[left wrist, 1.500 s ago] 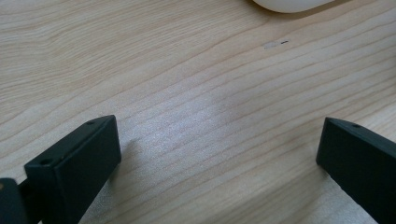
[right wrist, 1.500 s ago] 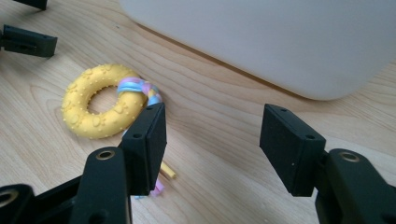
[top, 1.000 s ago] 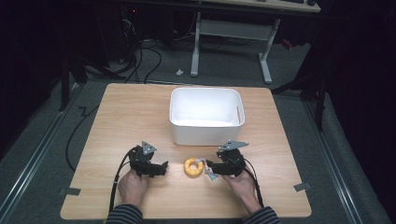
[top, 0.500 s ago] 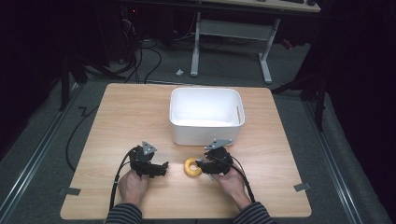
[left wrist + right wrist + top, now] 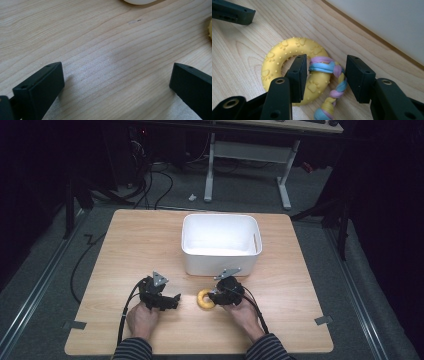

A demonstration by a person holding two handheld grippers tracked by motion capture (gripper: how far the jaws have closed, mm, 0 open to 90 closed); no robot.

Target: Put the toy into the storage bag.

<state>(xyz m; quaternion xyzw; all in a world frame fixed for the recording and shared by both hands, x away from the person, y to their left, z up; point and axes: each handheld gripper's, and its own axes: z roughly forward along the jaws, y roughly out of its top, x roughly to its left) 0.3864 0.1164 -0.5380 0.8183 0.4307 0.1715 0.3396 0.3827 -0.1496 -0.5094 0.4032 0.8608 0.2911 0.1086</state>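
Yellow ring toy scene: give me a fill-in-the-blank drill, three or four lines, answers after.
1. The yellow ring toy is embossed with small ____ prints.
2. The braided rope is tied to the ____.
3. One jaw of the right hand-held gripper stands inside the ring's ____, the other outside it.
4. The left hand-held gripper has only bare ____ between its jaws.

Missing words: paw; ring; hole; table

No text, label, brand, number or sign can be read on anything here.
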